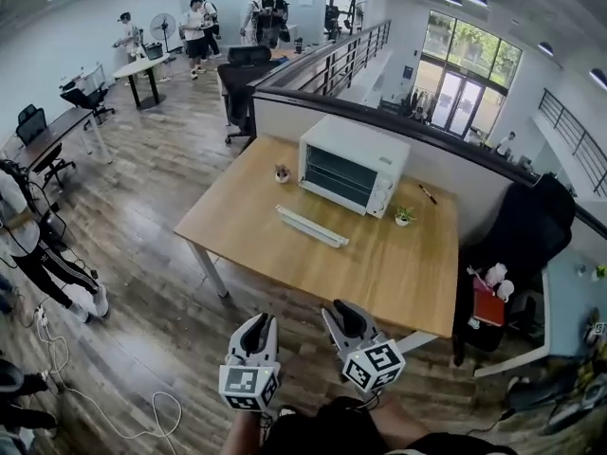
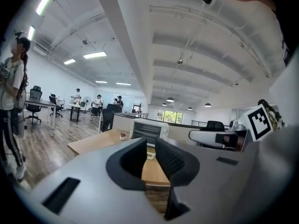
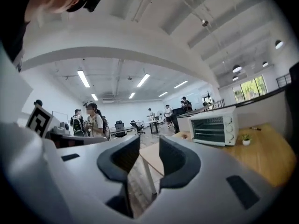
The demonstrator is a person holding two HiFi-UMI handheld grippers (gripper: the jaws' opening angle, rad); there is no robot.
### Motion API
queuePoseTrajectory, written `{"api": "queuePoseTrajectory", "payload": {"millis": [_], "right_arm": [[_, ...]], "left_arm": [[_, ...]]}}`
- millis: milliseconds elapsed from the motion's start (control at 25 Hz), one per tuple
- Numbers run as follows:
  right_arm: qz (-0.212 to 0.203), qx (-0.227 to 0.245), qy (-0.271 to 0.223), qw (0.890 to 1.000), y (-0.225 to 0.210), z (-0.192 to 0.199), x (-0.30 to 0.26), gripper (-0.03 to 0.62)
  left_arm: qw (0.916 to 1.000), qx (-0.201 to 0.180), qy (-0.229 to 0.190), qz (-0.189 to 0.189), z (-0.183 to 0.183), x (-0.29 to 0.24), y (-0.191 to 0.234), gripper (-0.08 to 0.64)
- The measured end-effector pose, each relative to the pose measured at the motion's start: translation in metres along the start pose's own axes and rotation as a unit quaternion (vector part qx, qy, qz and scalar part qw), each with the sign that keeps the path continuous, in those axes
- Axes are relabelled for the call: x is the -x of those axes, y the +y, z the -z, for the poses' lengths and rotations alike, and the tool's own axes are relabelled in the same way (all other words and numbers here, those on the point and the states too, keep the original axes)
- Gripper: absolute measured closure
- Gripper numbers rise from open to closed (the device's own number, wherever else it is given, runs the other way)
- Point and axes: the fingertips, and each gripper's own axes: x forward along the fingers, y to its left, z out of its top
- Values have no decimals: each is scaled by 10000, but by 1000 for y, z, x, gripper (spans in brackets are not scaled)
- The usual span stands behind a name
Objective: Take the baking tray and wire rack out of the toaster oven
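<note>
Nothing is begun yet. The boxy white toaster oven [image 1: 353,166] sits door-closed on the light wooden table [image 1: 398,273], well apart from both grippers, baking tray and wire rack presumably inside. The left gripper [image 1: 257,320] has its jaws pressed together and the right gripper [image 1: 339,314] slightly parted, both empty.

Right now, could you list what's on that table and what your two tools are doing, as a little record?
Table: wooden, ahead of both tools
Toaster oven: white, door closed, on the table
Before the oven: long white strip
Potted plants: two, flanking the oven
Left tool: shut, empty, short of table
Right tool: slightly open, empty, short of table
</note>
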Motion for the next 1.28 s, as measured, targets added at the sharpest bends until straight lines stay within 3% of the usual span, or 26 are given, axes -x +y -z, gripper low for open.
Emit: {"api": "queuePoseTrajectory", "payload": {"millis": [40,160,200,360,760,1080,1280], "right_arm": [[-1,-145,26,9999,-5,3,-3,451],[131,-198,107,9997,-23,8,-14,369],[164,-195,131,9996,-29,9,-20,337],[275,-240,165,9992,-55,10,-47,308],[138,-297,103,9994,-133,-14,-158,298],[303,-757,157,9966,-203,-9,-202,298],[640,-986,151,9929,-241,-3,-215,301]], "left_arm": [[9999,76,65,25,5,-5,5,509],[9995,185,263,50,16,-26,21,314],[9992,222,315,66,18,-35,27,297],[9979,532,304,196,14,-68,46,282],[9972,480,435,364,-20,-197,95,282],[9949,471,754,481,-20,-280,98,284],[9910,458,1040,702,-12,-325,98,284]]}}
